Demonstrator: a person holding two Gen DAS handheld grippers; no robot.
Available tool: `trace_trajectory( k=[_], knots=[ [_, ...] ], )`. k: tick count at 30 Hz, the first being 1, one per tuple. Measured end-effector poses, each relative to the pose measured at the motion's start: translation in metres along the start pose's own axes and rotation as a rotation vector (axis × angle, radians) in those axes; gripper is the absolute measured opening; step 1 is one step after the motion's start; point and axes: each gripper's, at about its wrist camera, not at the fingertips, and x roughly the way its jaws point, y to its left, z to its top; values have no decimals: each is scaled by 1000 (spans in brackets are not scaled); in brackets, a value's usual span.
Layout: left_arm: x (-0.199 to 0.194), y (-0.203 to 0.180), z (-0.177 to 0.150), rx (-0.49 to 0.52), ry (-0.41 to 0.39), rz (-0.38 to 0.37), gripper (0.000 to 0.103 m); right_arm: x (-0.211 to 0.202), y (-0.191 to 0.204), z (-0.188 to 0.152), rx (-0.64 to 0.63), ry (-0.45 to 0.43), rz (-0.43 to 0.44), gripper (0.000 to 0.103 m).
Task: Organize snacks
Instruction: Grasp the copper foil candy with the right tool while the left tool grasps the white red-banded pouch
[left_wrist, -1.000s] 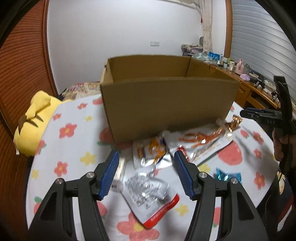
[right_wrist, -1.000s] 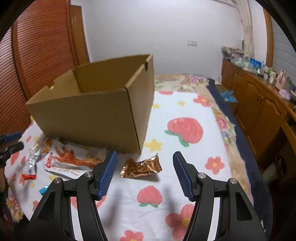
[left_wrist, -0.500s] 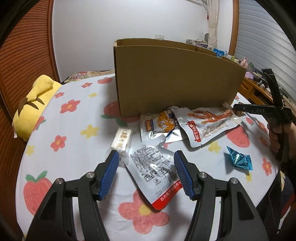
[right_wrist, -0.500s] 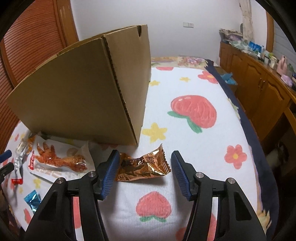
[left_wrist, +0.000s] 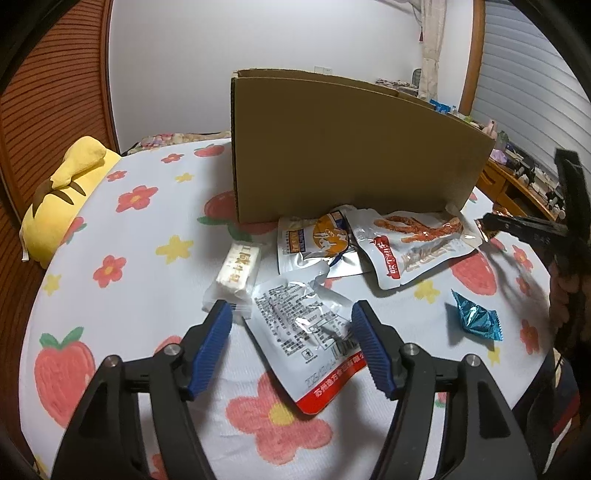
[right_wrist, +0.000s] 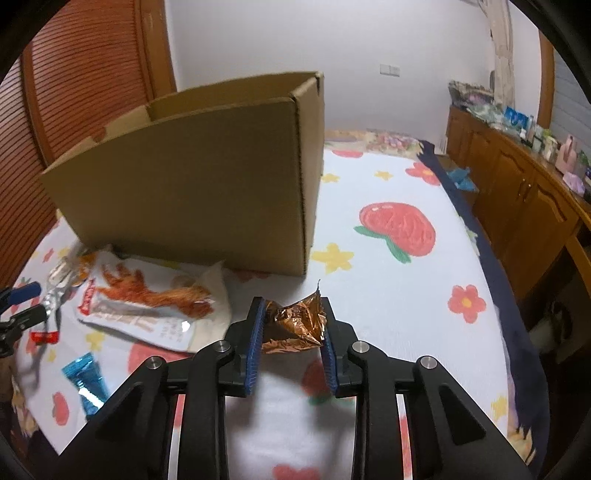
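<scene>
Barely begun. Right gripper (right_wrist: 291, 325) closing on copper wrapper (right_wrist: 295, 323), pads pressing it, near box (right_wrist: 207, 192) corner. Left gripper (left_wrist: 291, 326) opening, straddling silver pouch (left_wrist: 306, 332). Other packets (left_wrist: 413, 243) at twelve o'clock, blue candy (left_wrist: 476, 319) at three, all unboxed.

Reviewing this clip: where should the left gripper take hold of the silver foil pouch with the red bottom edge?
Grip the silver foil pouch with the red bottom edge across its narrow width, coming down from above. It lies flat and slanted between the open left gripper fingers, both long edges clear.
</scene>
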Motion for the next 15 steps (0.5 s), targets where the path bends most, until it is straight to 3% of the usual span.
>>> trace_trajectory(
  k=[5,15],
  knots=[
    [6,-5,7,-14,18,-4,68,-8,6,-8,1,-16,27,26],
    [19,-2,9,-74,69,7,75,-3,20,-19,-48,-22,2,26]
  ],
)
